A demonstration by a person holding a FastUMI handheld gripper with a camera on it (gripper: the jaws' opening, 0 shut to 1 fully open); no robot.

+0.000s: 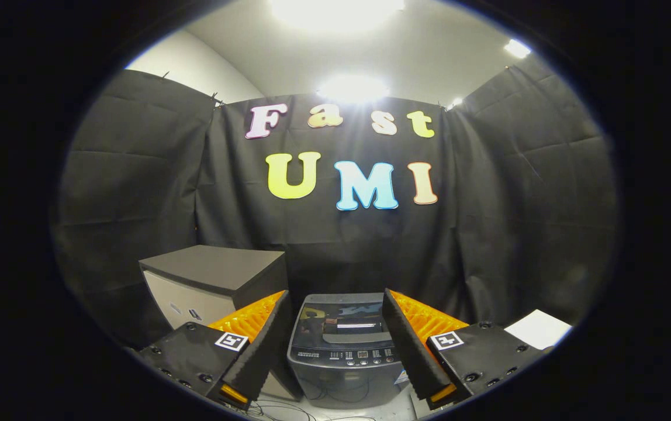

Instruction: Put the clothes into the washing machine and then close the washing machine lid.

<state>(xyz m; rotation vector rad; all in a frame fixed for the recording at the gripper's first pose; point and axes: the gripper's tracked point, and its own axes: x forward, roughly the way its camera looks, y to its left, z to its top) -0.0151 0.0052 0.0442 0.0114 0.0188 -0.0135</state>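
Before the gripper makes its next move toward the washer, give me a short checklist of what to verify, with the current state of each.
1. Gripper fingers apart and free: ok, open with nothing between them.
2. Washing machine located: ok, it stands just ahead, seen between the fingers.
3. Lid state: the glossy lid appears to lie flat and shut; not ok for loading, it would need opening first.
4. Clothes located: cannot tell, no garment can be made out here.
5. Side clearance: ok, the grey-topped cabinet stands beside the machine, beyond the left finger.
6. Cables on the floor in front of the machine: likely a snag risk, keep above them.
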